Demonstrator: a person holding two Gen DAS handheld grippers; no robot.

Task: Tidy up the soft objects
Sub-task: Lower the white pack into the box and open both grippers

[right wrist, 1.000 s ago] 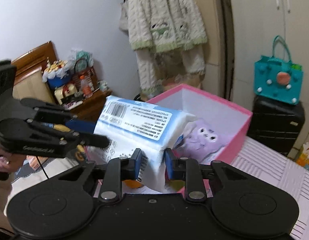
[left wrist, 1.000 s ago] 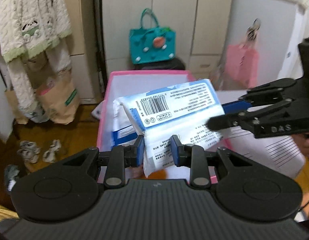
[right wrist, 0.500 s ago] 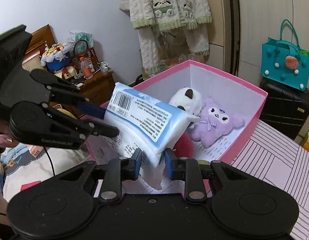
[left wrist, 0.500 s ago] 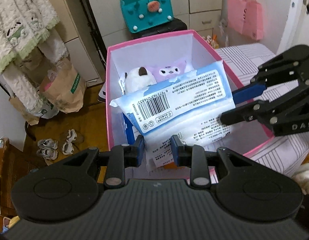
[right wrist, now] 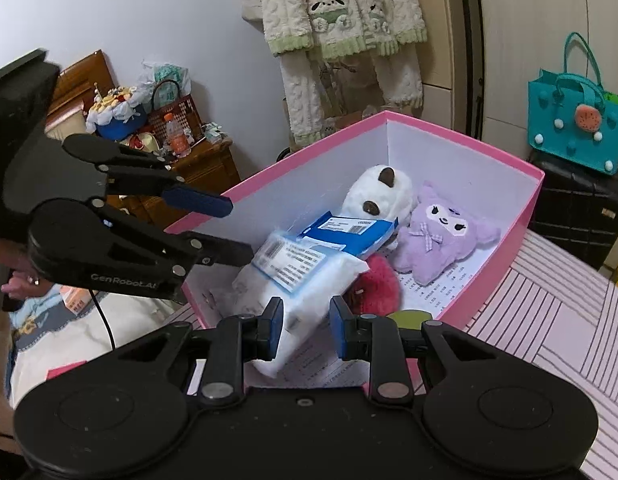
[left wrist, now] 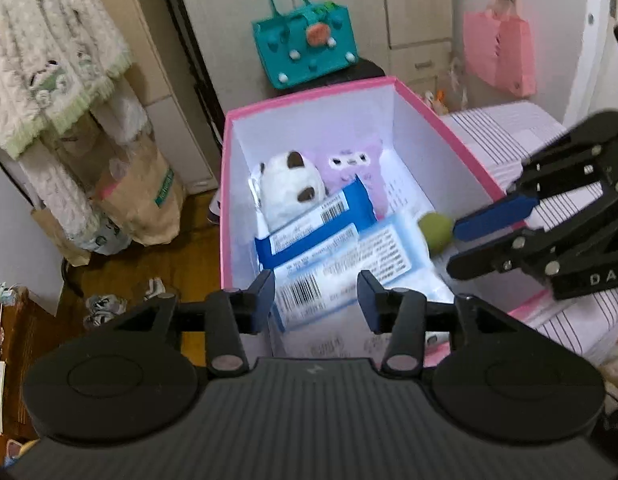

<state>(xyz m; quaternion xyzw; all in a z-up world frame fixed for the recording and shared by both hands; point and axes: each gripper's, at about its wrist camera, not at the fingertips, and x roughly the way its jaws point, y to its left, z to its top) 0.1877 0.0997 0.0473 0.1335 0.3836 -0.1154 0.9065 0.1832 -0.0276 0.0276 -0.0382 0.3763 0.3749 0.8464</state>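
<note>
A pink box (left wrist: 309, 96) (right wrist: 525, 208) holds a white plush (left wrist: 285, 188) (right wrist: 381, 196), a purple plush (left wrist: 361, 160) (right wrist: 445, 232), a dark blue pack (left wrist: 321, 224) (right wrist: 353, 232), a red fluffy thing (right wrist: 377, 284) and a green ball (left wrist: 437, 232) (right wrist: 409, 318). The white and light blue tissue pack (left wrist: 349, 276) (right wrist: 297, 284) lies inside on top of them. My left gripper (left wrist: 317, 304) is open above its near end, also seen in the right wrist view (right wrist: 233, 232). My right gripper (right wrist: 305, 328) is open over the pack's other end, also seen in the left wrist view (left wrist: 469, 240).
The box stands on a pink striped bed cover (right wrist: 549, 320) (left wrist: 505, 136). Behind it are a teal bag (left wrist: 305, 48) (right wrist: 577, 128) on a black suitcase (right wrist: 581, 208), wardrobe doors, hanging pyjamas (right wrist: 341, 12), a paper bag (left wrist: 141, 200) and a cluttered wooden dresser (right wrist: 197, 160).
Both grippers lowered the tissue pack into the pink box, then opened and let it go. The pack now rests inside on the other items.
</note>
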